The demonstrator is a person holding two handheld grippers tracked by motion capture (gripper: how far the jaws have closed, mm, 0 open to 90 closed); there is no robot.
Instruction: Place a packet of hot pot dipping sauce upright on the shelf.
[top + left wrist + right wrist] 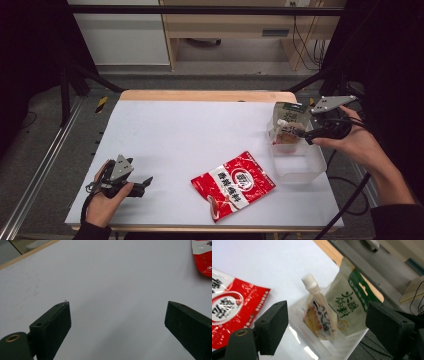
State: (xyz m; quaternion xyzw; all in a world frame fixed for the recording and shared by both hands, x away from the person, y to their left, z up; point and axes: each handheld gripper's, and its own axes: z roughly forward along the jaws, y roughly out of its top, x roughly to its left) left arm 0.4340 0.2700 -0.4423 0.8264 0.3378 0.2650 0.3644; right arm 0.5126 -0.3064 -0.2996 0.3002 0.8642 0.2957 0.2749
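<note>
A clear plastic tub [298,168] stands at the table's right side. A white-capped spout pouch [288,133] and a green-and-white packet [290,113] lean upright in its far end. My right gripper [308,137] hovers just right of them, open; its view has the spout pouch [320,317] and the green packet [349,302] beyond the wide-apart jaws, with no pad touching either. A red-and-white snack packet [233,185] lies flat near the front middle. My left gripper [145,183] rests open and empty at the front left, low over the bare white tabletop [112,277].
The red packet [203,257] shows at the top right corner of the left gripper view and at the left [232,312] of the right gripper view. The table's wooden far edge [205,95] borders the white top. Cables trail off the right side.
</note>
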